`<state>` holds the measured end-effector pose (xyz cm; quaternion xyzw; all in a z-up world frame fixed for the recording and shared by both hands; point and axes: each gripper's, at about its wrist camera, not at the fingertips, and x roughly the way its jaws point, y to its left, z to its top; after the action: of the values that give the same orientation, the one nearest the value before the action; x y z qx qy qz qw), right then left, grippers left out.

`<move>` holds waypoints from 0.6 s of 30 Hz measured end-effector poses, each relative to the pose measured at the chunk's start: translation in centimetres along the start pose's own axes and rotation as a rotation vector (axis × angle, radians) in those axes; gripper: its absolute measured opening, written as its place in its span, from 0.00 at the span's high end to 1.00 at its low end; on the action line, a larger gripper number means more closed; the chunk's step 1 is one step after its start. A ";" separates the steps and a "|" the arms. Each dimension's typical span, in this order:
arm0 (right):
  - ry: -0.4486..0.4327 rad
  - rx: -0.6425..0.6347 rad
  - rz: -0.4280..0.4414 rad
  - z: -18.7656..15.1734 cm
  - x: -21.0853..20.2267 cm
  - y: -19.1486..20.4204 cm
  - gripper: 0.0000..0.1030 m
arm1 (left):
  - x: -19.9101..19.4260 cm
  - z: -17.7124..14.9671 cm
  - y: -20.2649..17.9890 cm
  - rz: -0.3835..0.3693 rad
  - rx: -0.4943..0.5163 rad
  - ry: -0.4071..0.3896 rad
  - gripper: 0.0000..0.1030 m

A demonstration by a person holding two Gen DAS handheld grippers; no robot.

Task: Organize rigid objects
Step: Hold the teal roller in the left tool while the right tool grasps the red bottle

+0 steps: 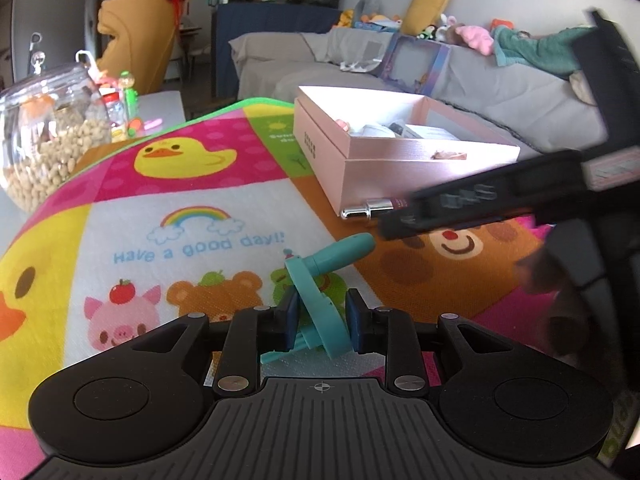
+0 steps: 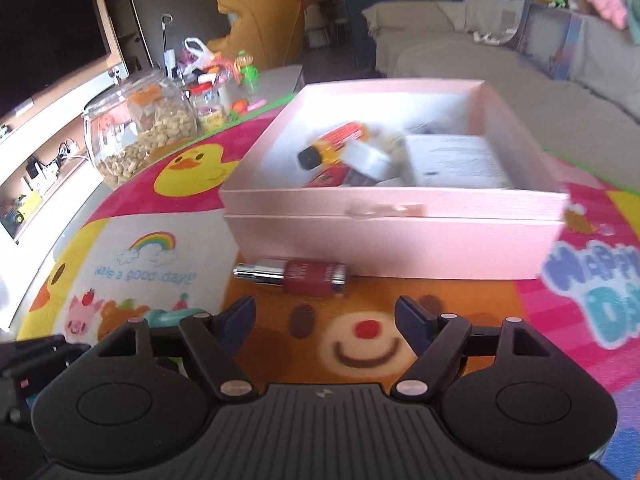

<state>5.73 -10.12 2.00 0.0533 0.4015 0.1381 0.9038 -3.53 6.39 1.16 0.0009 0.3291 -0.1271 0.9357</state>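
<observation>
Left tongs [image 1: 322, 314]: point forward and down, jaws narrow, blue pads [image 1: 290, 316] close on either side of a teal toy [image 1: 320, 304]; whether they press on it cannot be told.
Right tongs [image 2: 325, 320]: point forward and down, jaws spread wide, nothing between the pads [image 2: 410, 320].
Right tongs in the left view [image 1: 520, 196]: a blurred black body reaching in from the right edge.
Hands: a dark blurred shape [image 1: 560, 296] below that body, too unclear to tell.

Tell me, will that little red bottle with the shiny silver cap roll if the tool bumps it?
Probably: the red bottle with the silver cap looks round and lies on its side. The pink box behind would likely stop it. Its glossy surface may be slippery.
</observation>
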 end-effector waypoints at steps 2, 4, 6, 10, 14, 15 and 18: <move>0.000 0.002 -0.027 0.5 0.9 1.2 0.19 | 0.0 -0.1 0.2 -0.007 -0.011 -0.003 0.73; 0.001 -0.013 -0.045 0.8 1.6 2.2 0.18 | -0.1 -0.1 0.4 -0.012 -0.020 -0.006 0.73; 0.018 -0.043 -0.071 1.1 2.3 3.1 0.13 | -0.1 -0.2 0.5 -0.017 -0.028 -0.008 0.73; 0.010 -0.079 -0.118 0.7 2.3 3.8 0.19 | -0.2 -0.3 0.7 -0.026 -0.042 -0.012 0.73; -0.001 -0.085 -0.088 0.1 0.5 2.3 0.41 | -0.1 -0.2 0.8 -0.032 -0.053 -0.013 0.73; 0.002 -0.073 -0.075 -0.2 0.0 1.5 0.41 | -0.1 -0.3 0.8 -0.032 -0.053 -0.013 0.73; -0.004 -0.069 -0.083 -1.3 -1.7 -0.4 0.41 | -0.1 -0.3 0.7 -0.028 -0.050 -0.012 0.73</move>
<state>3.75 -11.02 2.23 0.0059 0.3964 0.1141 0.9109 -3.59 7.13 0.95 -0.0278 0.3263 -0.1319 0.9356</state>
